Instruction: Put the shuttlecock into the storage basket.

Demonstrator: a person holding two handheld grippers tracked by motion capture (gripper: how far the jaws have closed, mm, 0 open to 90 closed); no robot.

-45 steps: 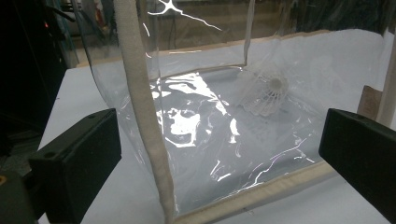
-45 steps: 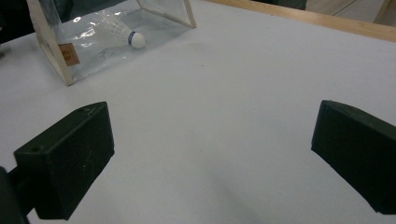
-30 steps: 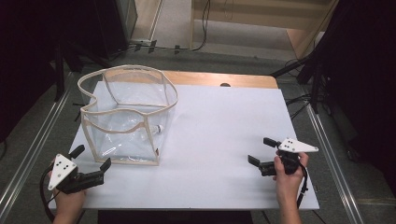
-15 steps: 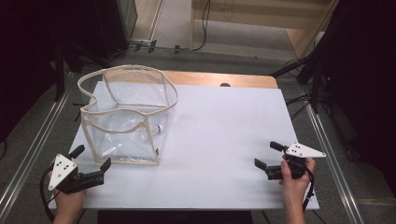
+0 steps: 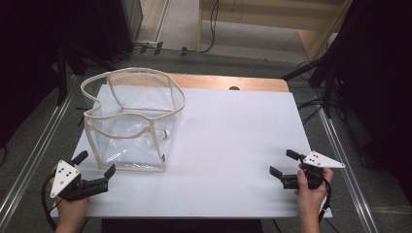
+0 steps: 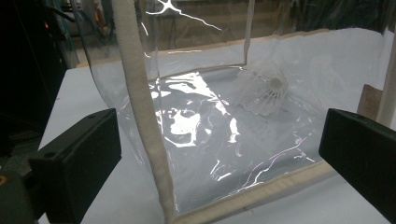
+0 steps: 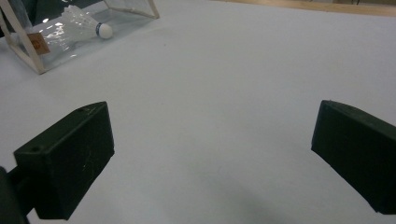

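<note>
A clear plastic bag [image 5: 131, 121] with beige trim stands open-topped on the left of the white table [image 5: 233, 141]. A white shuttlecock [image 5: 163, 134] lies inside it by the right wall. My left gripper [image 5: 96, 163] is open at the near left corner, just short of the bag's front wall. In the left gripper view its jaws stand wide either side of the bag's front corner seam [image 6: 140, 107], with the shuttlecock [image 6: 264, 91] behind the plastic. My right gripper [image 5: 283, 162] is open and holds nothing at the near right. Far off in the right gripper view lie the shuttlecock [image 7: 81, 25] and the bag's corner [image 7: 23, 53].
A wooden strip [image 5: 228, 81] runs along the table's far edge. Metal rails [image 5: 29, 160] flank both sides on the floor. Dark stands and cables [image 5: 325, 73] sit beyond the far right corner. Bare white surface spreads between the bag and the right gripper.
My right gripper has drawn back a little toward the near right edge of the table. The left gripper, bag and shuttlecock have stayed put.
</note>
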